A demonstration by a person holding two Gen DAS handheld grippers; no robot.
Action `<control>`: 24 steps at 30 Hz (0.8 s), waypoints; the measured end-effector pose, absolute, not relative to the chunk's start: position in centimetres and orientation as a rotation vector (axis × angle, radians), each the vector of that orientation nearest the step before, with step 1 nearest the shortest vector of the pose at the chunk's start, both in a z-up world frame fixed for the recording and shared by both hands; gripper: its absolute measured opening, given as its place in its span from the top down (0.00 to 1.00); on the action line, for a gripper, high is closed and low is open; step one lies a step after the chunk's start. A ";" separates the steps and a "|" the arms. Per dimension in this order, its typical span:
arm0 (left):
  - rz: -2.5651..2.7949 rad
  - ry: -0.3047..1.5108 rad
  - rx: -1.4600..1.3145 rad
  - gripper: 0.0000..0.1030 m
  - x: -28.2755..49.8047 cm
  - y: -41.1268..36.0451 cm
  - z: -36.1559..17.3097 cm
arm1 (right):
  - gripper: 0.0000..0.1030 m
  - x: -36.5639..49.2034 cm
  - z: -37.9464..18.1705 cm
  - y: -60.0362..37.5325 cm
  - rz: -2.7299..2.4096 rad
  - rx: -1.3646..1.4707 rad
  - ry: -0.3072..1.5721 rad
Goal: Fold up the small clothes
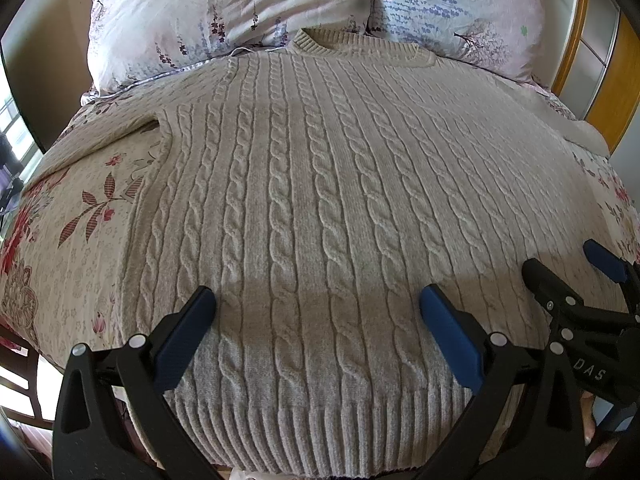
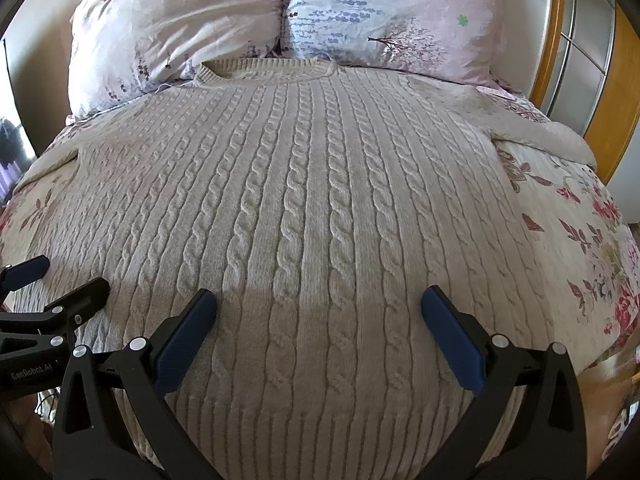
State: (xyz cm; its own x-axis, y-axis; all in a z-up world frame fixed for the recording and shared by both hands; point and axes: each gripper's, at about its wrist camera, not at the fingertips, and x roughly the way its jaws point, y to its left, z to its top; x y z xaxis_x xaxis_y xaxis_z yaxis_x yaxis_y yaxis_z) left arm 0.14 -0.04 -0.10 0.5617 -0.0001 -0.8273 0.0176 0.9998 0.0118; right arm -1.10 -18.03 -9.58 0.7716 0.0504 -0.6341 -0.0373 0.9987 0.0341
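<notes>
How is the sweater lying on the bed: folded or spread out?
Spread out. The sweater lies flat, front up, collar toward the pillows, both sleeves out sideways, no fold showing.

light: soft daylight, apparently from a window [image 1: 10, 128] at far left | shadow: dim band across sweater [image 1: 320, 208] hem near the fingers | glare: mild sheen on pillows [image 2: 180, 28] | focus: sharp centre | edges: strong fisheye bending, dark vignette corners

Sweater [image 1: 320, 208] sleeve ends cut off past the bed's [image 1: 80, 240] sides in both views. Hem partly covered by gripper frames. Pillows' [image 2: 180, 28] tops cropped. Fingertips [image 1: 596, 456] barely visible at lower right, left-wrist view.
</notes>
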 end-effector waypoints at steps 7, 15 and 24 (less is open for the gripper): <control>-0.030 1.012 0.030 0.02 0.9 -0.1 -0.2 | 0.01 -0.6 -9.5 -17.9 0.094 -0.003 0.680; -0.092 1.057 0.072 0.02 1.7 0.1 0.1 | 0.01 1.0 -7.9 -20.4 0.207 0.011 0.671; -0.084 0.971 0.012 0.02 5.8 3.4 3.6 | 0.28 8.4 -3.2 -38.3 -0.065 0.543 0.611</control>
State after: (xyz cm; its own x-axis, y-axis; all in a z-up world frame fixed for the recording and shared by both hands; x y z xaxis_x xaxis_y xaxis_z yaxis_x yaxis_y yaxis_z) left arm 5.82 3.45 3.60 0.5612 -0.0662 -0.8250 0.0770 0.9966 -0.0276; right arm 8.41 -38.28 -3.24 0.8217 0.0987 -0.5614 0.2149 0.8586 0.4655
